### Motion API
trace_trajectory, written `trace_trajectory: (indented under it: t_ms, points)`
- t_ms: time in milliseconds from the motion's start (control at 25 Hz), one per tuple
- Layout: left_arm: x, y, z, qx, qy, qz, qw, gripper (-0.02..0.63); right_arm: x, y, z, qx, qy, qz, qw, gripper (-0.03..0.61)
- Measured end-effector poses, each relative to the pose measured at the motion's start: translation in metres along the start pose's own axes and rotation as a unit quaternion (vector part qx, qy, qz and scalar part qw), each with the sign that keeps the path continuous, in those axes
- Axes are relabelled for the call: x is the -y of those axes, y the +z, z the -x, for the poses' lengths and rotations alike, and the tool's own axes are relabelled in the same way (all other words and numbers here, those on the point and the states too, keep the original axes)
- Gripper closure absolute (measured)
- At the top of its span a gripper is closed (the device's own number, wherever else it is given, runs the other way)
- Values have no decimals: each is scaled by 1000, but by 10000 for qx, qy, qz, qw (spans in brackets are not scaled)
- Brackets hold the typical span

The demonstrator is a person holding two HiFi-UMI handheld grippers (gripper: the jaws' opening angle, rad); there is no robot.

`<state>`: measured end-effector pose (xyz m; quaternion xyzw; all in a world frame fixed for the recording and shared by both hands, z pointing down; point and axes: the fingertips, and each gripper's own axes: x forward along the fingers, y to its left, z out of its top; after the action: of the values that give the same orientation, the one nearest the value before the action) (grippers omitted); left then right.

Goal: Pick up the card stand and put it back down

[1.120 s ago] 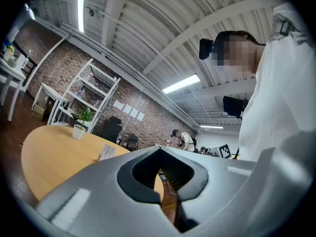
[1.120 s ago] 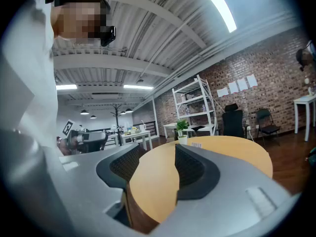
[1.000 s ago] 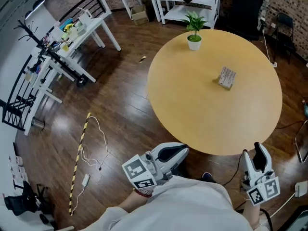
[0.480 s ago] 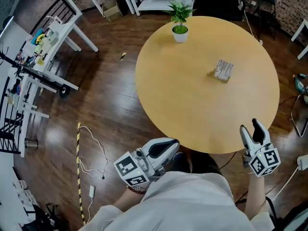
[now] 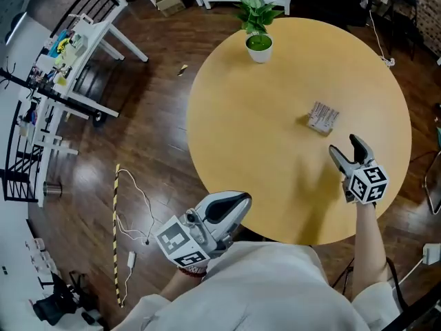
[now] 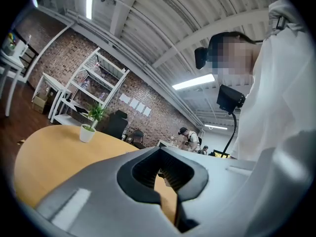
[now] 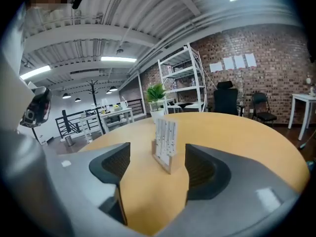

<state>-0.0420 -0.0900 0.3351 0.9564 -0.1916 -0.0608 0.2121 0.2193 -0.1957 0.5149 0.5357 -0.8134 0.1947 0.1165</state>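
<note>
The card stand [image 5: 322, 118], a small wooden base that holds a white printed card upright, sits on the right half of the round wooden table [image 5: 275, 150]. My right gripper [image 5: 345, 146] hovers over the table just on the near side of it. Its jaws have just been opening and now stand wide. In the right gripper view the card stand [image 7: 164, 143] stands a little ahead of the right gripper [image 7: 156, 163], centred on the gap, touching neither pad. My left gripper [image 5: 231, 202] stays low at the table's near edge, jaws together on nothing. The left gripper [image 6: 160, 171] shows only a thin slit between its pads.
A potted plant [image 5: 259, 29] stands at the table's far edge. A white side table with clutter [image 5: 76, 43] and black racks line the left wall. A striped strip and a white cable [image 5: 127, 219] lie on the dark wooden floor. White shelving stands behind the table.
My right gripper has come from beyond the table's near edge in over the tabletop, up to the card stand, and its jaws have spread apart. The left gripper shifted a little along the table's edge.
</note>
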Motion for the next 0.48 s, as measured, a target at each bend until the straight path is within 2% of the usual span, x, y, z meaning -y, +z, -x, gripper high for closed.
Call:
trace_trajectory:
  t_ms: [120,240,400,480]
  points:
    - [-17,2,-19,-68,176,39,9998,632,27,-13,-45,-447,324,156,9984,241]
    - [-37,-5,-29,-190,402,119,9989,632,42,-30,-84,-849,670,610,9923,245]
    - [-49,-26,-40,-367,622,321,9969,632,35,-40,-111,-1057,1315,1008,9805,253]
    - [-52,-33,-45,-467,603,326,9966,632,31,-43,-119,-1080,1440,1103,9775,294]
